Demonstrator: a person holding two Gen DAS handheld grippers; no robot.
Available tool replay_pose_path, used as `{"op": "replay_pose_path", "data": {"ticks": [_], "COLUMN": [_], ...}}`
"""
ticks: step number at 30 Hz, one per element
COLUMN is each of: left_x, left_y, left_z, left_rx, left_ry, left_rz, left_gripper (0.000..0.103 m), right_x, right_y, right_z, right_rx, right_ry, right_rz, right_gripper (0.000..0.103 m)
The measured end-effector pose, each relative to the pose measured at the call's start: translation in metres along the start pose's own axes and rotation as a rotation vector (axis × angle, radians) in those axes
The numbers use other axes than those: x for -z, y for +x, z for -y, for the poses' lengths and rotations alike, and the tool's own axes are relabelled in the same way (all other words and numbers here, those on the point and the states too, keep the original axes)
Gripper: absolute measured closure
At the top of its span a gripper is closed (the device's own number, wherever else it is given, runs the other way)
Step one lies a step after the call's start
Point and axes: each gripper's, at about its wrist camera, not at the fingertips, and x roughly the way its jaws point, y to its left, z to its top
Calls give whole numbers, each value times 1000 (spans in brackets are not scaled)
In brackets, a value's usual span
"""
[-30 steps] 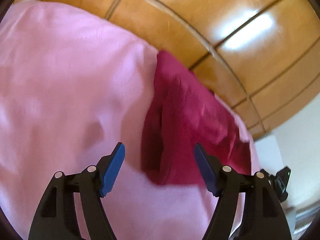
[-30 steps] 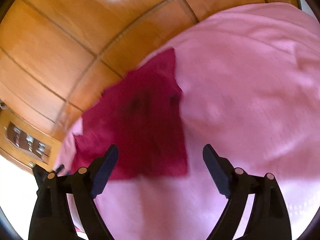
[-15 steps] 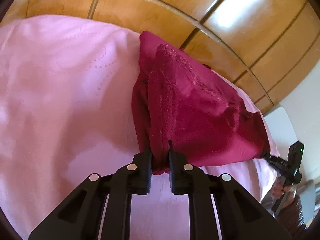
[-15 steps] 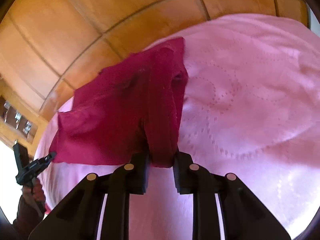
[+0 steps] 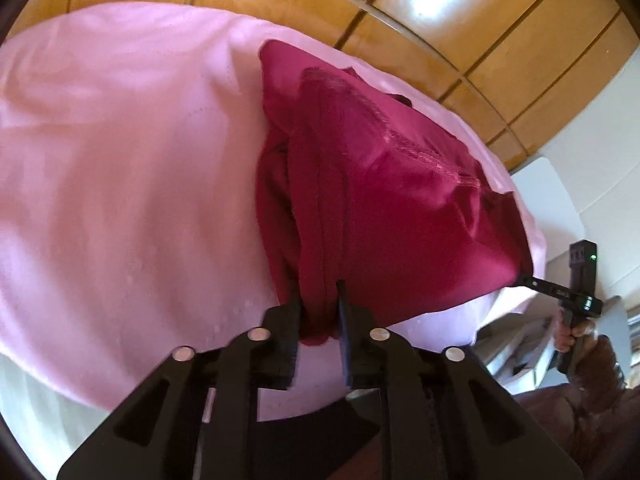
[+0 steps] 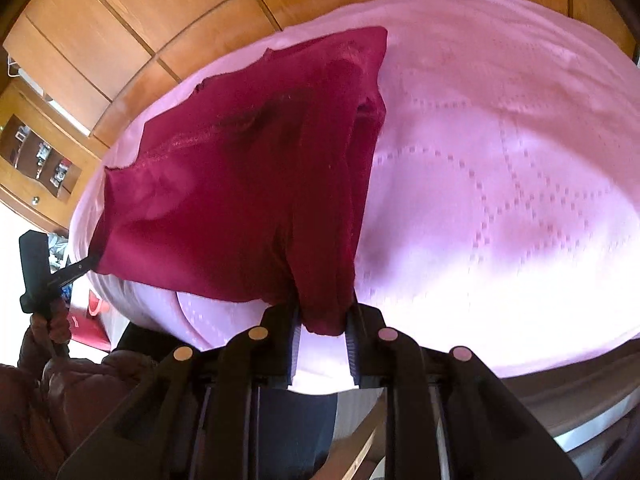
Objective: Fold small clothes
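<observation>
A dark red garment (image 5: 400,208) lies partly lifted on a pink bed cover (image 5: 120,160). My left gripper (image 5: 318,304) pinches a bunched near corner of it between its pads, and the jaws are easing open a little with the cloth still between them. In the right wrist view my right gripper (image 6: 324,308) pinches the other near corner of the garment (image 6: 240,184) the same way, its jaws also opening slightly. The cloth stretches between the two grippers. Each camera shows the other gripper at the garment's far corner: the right one (image 5: 528,278), the left one (image 6: 90,260).
The pink bed cover (image 6: 500,160) fills most of both views. Wooden wardrobe panels (image 5: 460,20) stand behind the bed, with a shelf niche (image 6: 40,156) at the left. A person's hand (image 5: 576,332) and dark sleeve hold the right gripper. A red bag (image 6: 86,324) lies beside the bed.
Both grippers stood open over the flat garment, then closed on its near corners. Since then they have pulled the corners up and toward the bed's near edge, stretching the cloth.
</observation>
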Motion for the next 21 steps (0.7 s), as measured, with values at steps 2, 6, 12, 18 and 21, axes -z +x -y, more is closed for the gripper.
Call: {"op": "replay_pose_path", "data": {"ticks": [2,6,12,18,21], "left_x": [-5,-24,-63,-88,-93], "left_y": [-6,-13,1,29,39], "left_z": [-1,0,1,9,12], "left_rx": [-22,-92,-42,-10,15], "left_ry": [12,39,36,44,62], "left_rz": [28,103,163,133,127], "left_gripper": [87,77,44,44,66], "right_x": [-8,-18,-49,-83,-93], "right_y": [1,-7,-17,8,28], "right_z": [-1,-1,0,-6,-13], "right_rx": [1,34,71,95,127], "right_ry": [19,36,55,31,-9], "right_rz": [-5,51,172,198,158], "right_gripper": [68,48,41,44,84]}}
